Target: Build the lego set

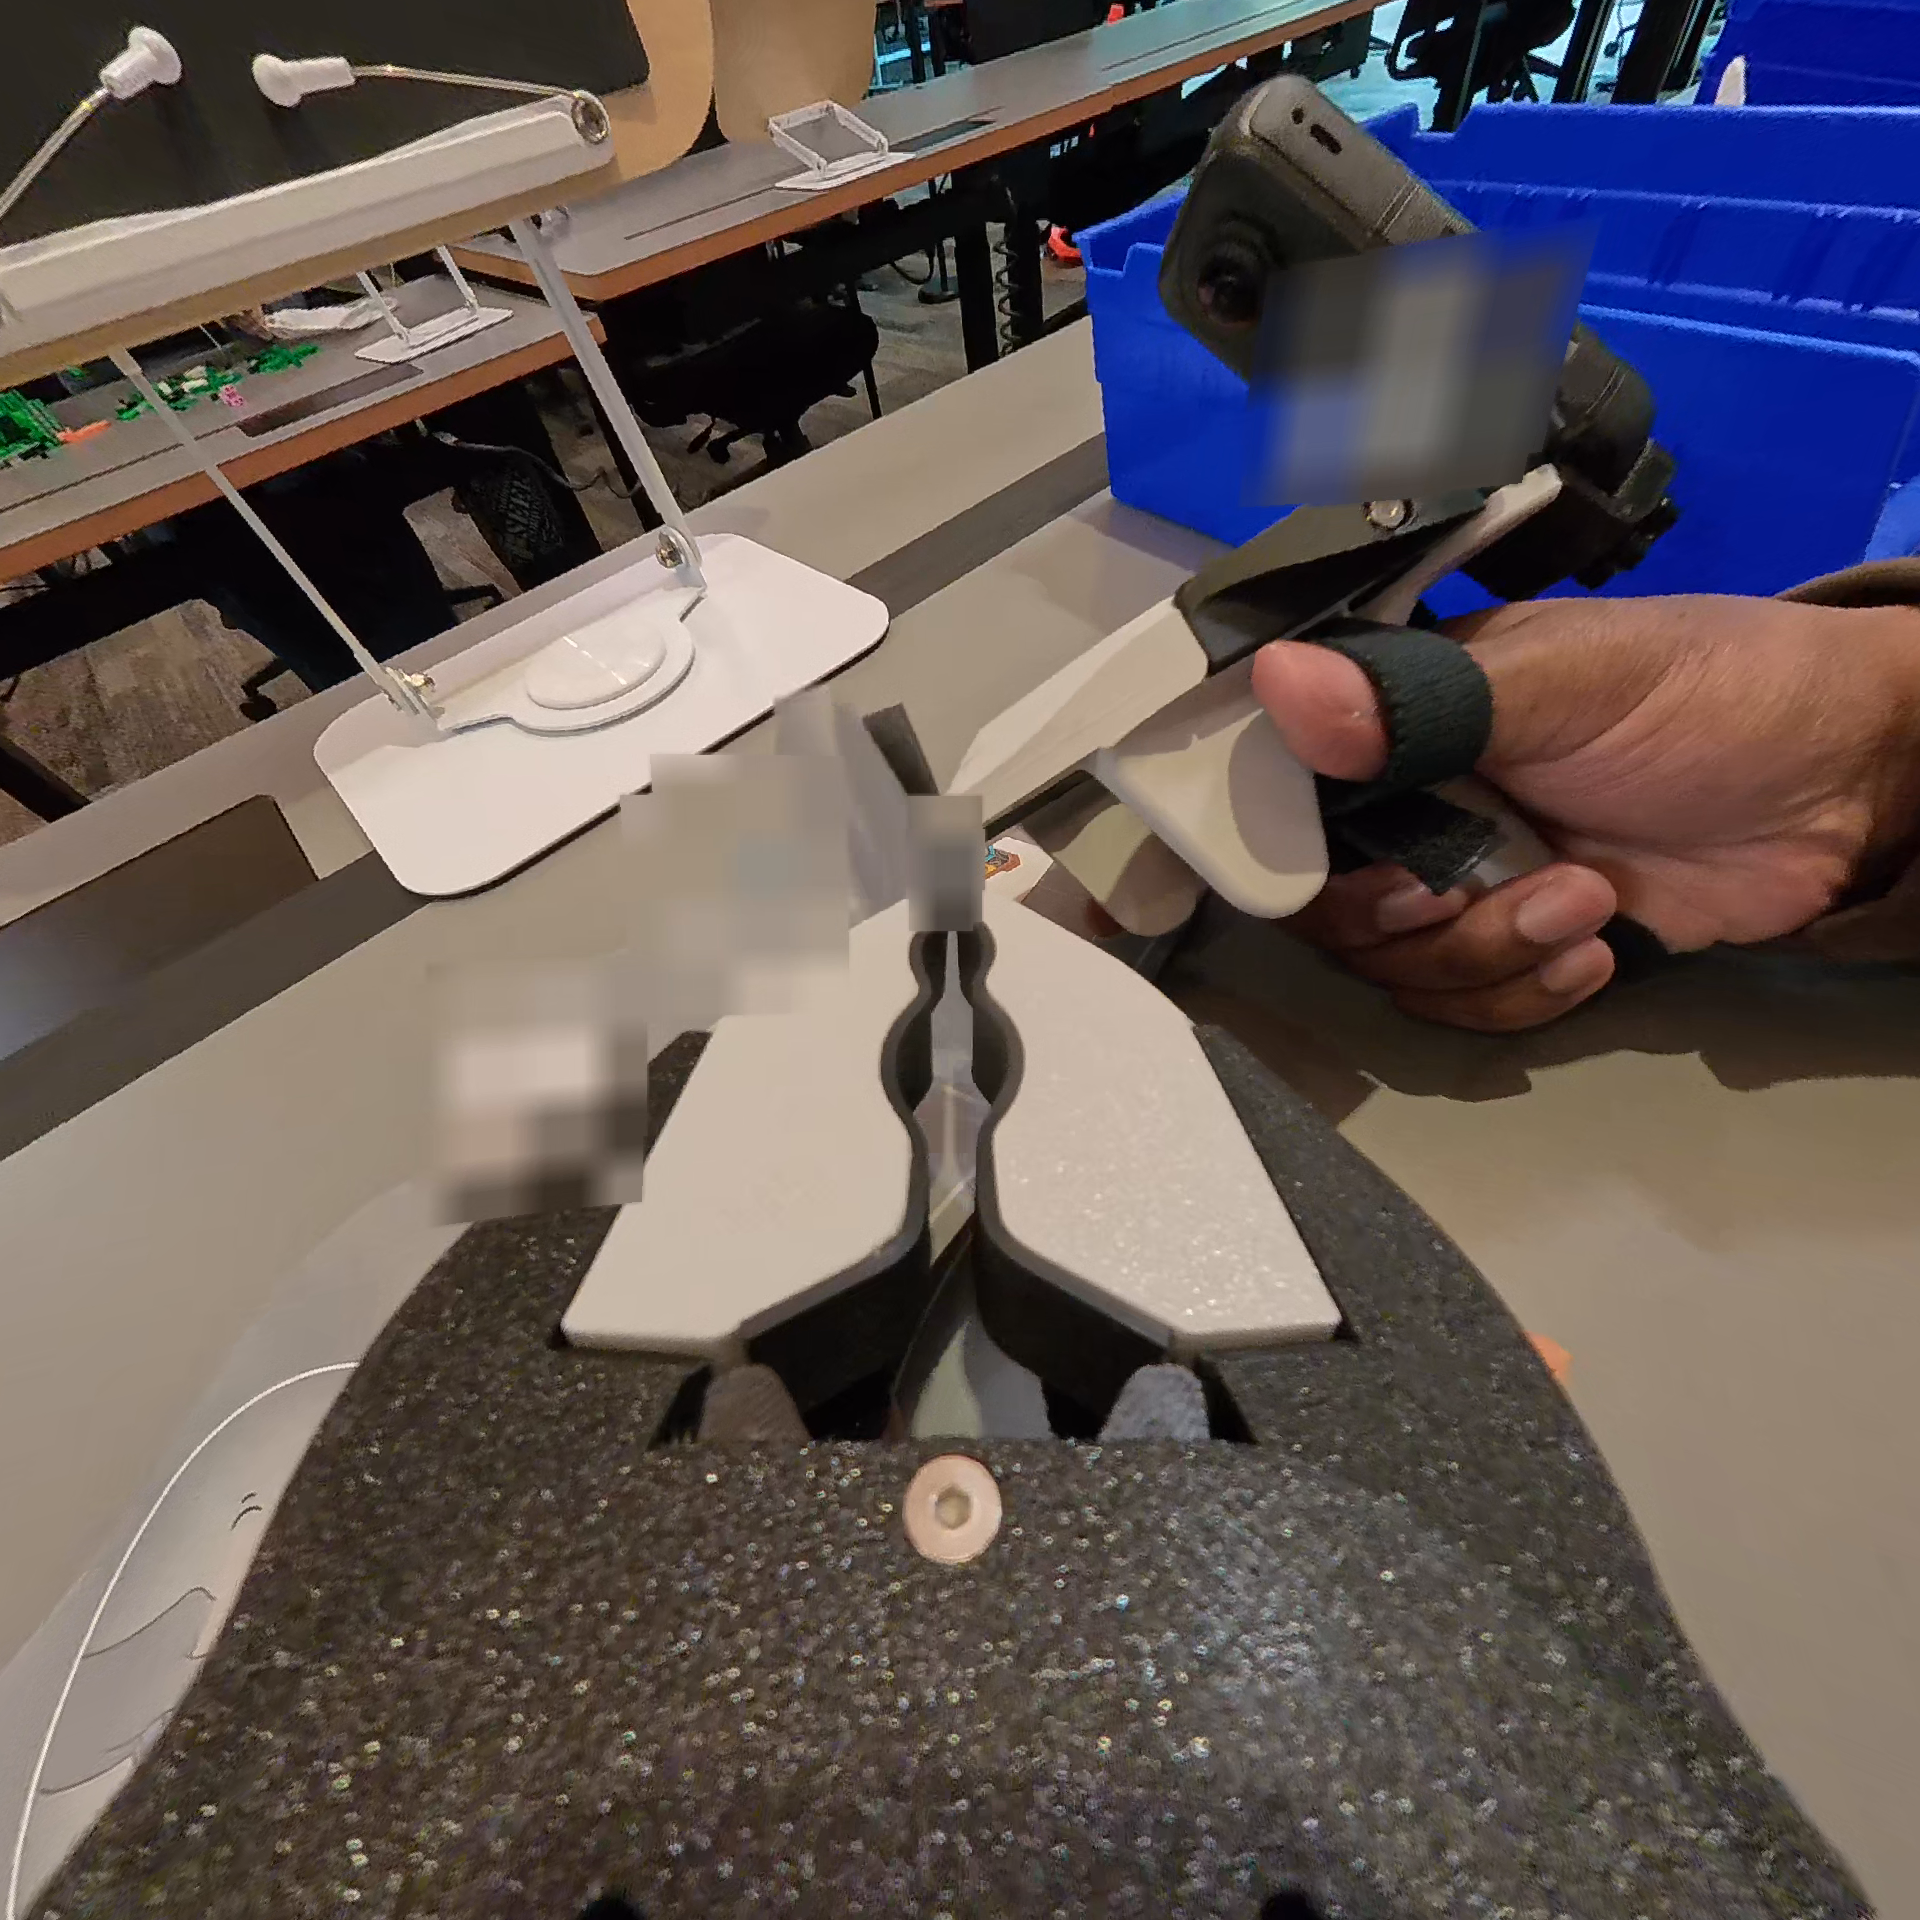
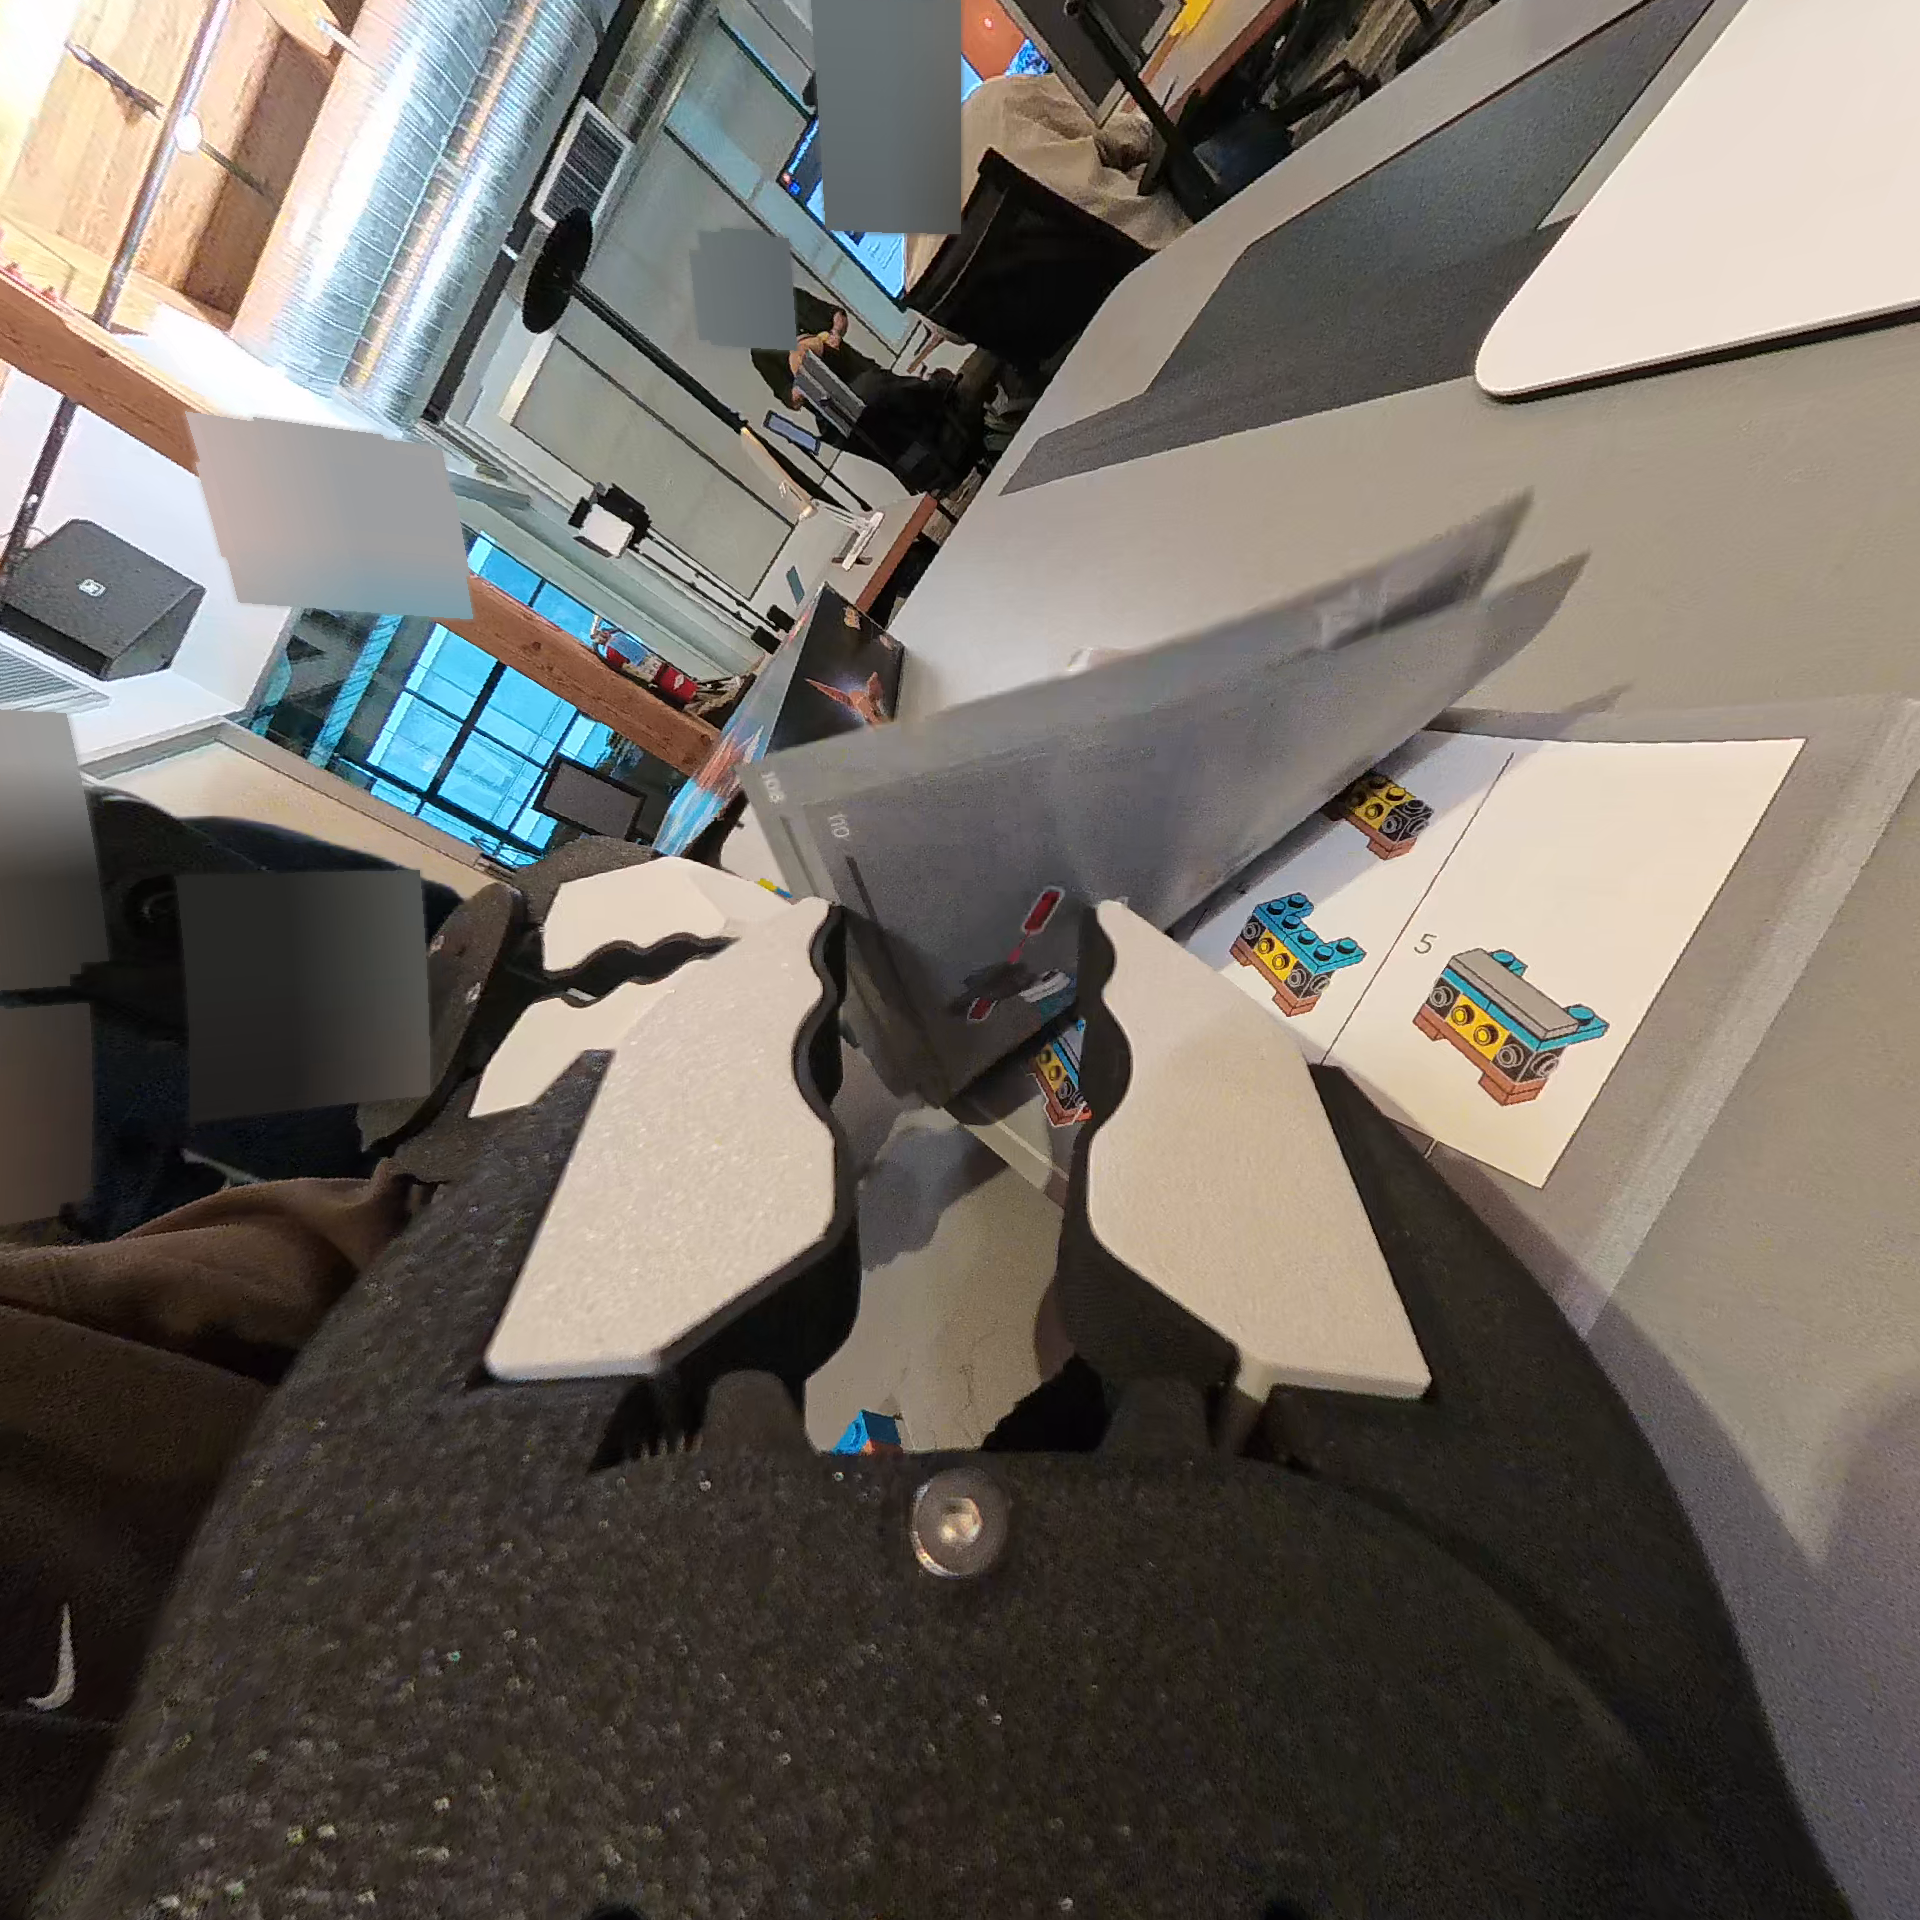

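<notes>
The instruction booklet [image 2: 1621,914] lies open on the grey table, with pictures of brick builds on its flat page. Some grey pages [image 2: 1143,748] stand lifted off it. My left gripper [image 1: 951,935] is shut on a thin glossy page edge [image 1: 951,1132]; it also shows shut at the left of the right wrist view [image 2: 717,945]. My right gripper [image 2: 961,920] is open, with the lifted pages standing between its fingers. A hand holds it at the right of the left wrist view [image 1: 1029,842], tips close to my left gripper. No loose bricks show nearby.
A white stand base [image 1: 582,717] with thin legs stands just beyond the booklet, also in the right wrist view [image 2: 1714,208]. Blue bins [image 1: 1714,364] stand at the far right. A set box [image 2: 821,686] stands behind the pages. Another table with green bricks [image 1: 31,426] is far left. Both grippers' tips are close together, under 4 cm apart.
</notes>
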The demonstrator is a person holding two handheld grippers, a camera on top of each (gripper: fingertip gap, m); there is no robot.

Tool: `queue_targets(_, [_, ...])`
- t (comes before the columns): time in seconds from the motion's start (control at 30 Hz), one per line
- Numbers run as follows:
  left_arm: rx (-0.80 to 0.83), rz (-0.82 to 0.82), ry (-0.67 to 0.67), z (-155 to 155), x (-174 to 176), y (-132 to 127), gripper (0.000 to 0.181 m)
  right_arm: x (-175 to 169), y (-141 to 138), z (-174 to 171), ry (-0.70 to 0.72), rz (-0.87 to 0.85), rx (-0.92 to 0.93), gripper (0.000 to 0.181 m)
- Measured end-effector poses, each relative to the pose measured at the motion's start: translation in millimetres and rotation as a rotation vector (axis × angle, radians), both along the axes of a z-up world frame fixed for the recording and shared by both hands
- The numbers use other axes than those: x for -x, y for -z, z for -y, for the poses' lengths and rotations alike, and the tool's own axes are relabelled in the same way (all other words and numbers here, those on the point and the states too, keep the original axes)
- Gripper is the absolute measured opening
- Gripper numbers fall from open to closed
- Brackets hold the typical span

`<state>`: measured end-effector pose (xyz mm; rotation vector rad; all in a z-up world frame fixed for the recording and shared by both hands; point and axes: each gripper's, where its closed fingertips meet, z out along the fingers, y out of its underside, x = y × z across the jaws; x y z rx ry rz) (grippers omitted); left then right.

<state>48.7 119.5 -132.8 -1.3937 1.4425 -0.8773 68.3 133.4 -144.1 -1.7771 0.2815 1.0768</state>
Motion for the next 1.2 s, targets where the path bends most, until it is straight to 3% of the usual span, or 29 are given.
queue_targets(0.33, [0.018,0.01,-0.024,-8.9,0.5,-6.8,0.006,1.3,3.3,-0.8,0.006,0.031,0.017,0.041])
queue_targets(0.5, [0.145,0.025,-0.04,-15.8,-1.6,-10.5,0.016,3.0,3.8,-0.9,0.003,0.049,0.016,0.04])
queue_targets(0.73, [0.259,0.056,-0.029,-15.3,-7.1,-14.1,0.016,7.3,4.2,-0.5,-0.007,0.086,0.012,0.04])
queue_targets(0.87, [0.284,0.051,-0.036,-17.3,-9.3,-11.0,0.013,9.4,4.4,-0.2,-0.013,0.102,0.009,0.04])
queue_targets(0.97, [0.301,0.063,-0.038,-19.2,-8.0,-11.7,0.0,9.5,4.0,-0.1,-0.013,0.103,0.007,0.04])
queue_targets(1.2, [0.375,0.143,-0.085,-33.0,3.8,-21.4,0.0,2.7,-0.4,1.3,0.044,0.131,-0.022,0.045])
